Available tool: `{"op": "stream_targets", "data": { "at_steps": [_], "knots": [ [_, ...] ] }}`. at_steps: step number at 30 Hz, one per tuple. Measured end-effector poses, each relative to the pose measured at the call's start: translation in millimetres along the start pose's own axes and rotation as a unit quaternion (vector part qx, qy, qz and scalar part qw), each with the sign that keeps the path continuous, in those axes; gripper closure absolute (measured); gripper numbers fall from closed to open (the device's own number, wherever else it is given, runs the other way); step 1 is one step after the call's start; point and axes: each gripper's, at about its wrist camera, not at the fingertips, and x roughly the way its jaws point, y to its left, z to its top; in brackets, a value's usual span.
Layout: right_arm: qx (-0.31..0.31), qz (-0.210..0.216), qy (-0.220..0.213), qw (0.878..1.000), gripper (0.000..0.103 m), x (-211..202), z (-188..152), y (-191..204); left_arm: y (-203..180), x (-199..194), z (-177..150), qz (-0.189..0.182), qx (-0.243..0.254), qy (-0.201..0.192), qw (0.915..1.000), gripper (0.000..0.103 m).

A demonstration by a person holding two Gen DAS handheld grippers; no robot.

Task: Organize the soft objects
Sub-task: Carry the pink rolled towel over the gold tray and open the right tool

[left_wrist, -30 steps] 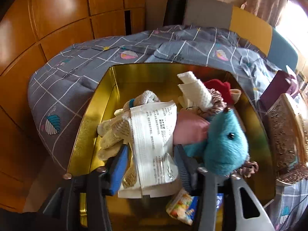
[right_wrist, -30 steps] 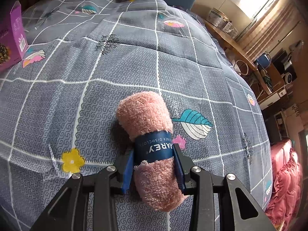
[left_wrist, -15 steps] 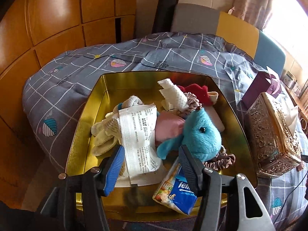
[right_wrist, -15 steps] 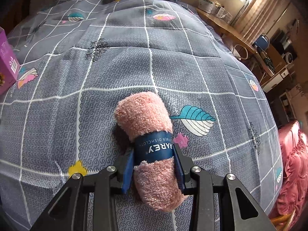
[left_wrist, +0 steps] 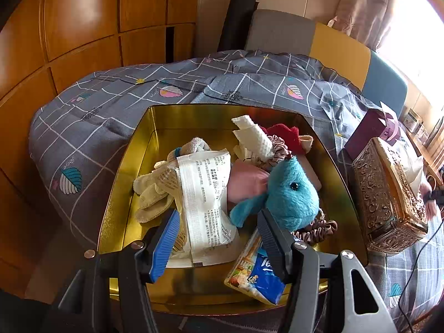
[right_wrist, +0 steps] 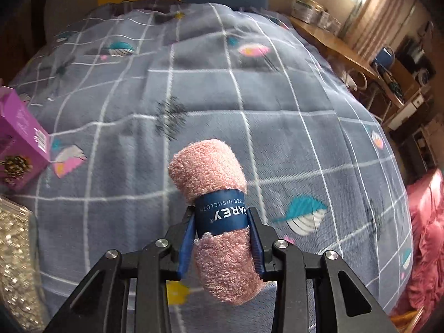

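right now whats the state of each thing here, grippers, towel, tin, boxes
left gripper: open, empty, above the tin's near edge
right gripper: shut on the towel's blue band
rolled pink towel: banded, held over the quilt
gold tin: lidless, piled with soft things
blue plush toy: lying on the pile
ornate tissue box: tissue sticking out
purple box: flap open

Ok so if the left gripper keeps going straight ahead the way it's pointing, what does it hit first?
Probably the white printed packet in the gold tin, lying between the open left gripper fingers. The blue plush toy sits just right of that line; depth is hard to judge.
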Motion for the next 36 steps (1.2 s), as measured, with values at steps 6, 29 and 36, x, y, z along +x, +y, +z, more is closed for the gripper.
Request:
{"op": "stream_targets", "data": {
  "at_steps": [6,29,36],
  "knots": [
    [-0.034,0.051,-0.072,0.996,0.068,-57.0,37.3,50.8,1.9,-0.1,0.0,0.001,-0.005,0.0,1.0,0.044],
    [-0.321,0.317,-0.038,0.891,0.067,-140.8,-116.8,386.6,14.9,-8.2,2.2,-0.001,-0.027,-0.015,0.9995,0.044],
    [-0.358,0.234,-0.054,0.902,0.069,-107.9,-129.6,418.1,13.5,-5.4,-0.1,0.001,-0.028,-0.012,0.9995,0.044]
  ]
}}
